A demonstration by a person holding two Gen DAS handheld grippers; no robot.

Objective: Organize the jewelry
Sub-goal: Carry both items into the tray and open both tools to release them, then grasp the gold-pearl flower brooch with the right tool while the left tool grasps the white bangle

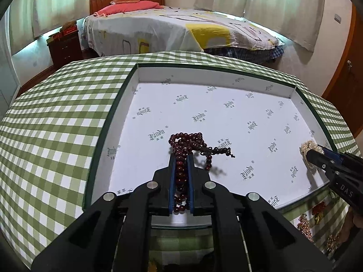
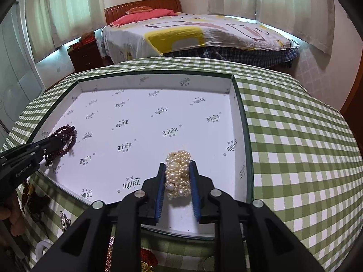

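Two grippers lower bead jewellery into one shallow white box with a dark green rim (image 1: 127, 83) on the green-and-white checked tablecloth (image 1: 56, 124).

Left wrist view: the left gripper (image 1: 181, 158) has its blue pads nearly together on a strand of the dark red wooden bead string (image 1: 188, 141), whose bunched end already lies on the logo-printed box floor, so this looks like a set-down with the grip barely loosened. At the right edge the other tool's tip meets a cream cluster. Right wrist view: the right gripper (image 2: 178, 166) stands partly open around the cream pearl bracelet (image 2: 178, 172); a gap shows at the right pad, the left contact I cannot tell, and the bracelet seems to rest inside the box near its front wall, probably just let go. More gold and red trinkets (image 2: 147, 259) wait on the cloth in front of the box.
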